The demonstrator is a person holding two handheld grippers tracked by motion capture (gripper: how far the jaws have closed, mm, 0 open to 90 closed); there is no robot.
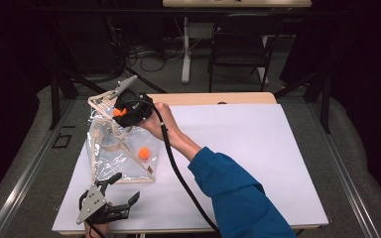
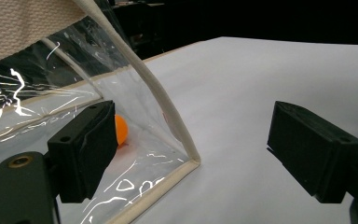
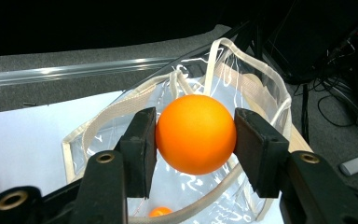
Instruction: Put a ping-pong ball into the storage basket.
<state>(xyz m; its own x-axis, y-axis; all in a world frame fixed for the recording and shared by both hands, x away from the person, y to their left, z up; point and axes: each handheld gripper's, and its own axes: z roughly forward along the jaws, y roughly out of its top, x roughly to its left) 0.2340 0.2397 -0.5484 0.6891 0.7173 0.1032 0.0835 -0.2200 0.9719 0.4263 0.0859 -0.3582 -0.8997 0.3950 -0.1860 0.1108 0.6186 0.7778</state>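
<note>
An orange ball (image 3: 196, 134) is clamped between the right gripper (image 3: 196, 140) pads above the clear bag's (image 1: 110, 153) mouth. A second ball (image 2: 120, 129), inside, is half hidden by the wide-open left gripper (image 2: 193, 154).

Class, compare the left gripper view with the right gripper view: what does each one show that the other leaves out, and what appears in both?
Left gripper view: open black jaws of the left gripper beside the bag's bottom corner, over a wide stretch of the white table.

Right gripper view: the right gripper clamped on an orange ball above the bag's open mouth, with grey floor behind.

Both: the clear bag with cream trim and a second ball inside it.
</note>
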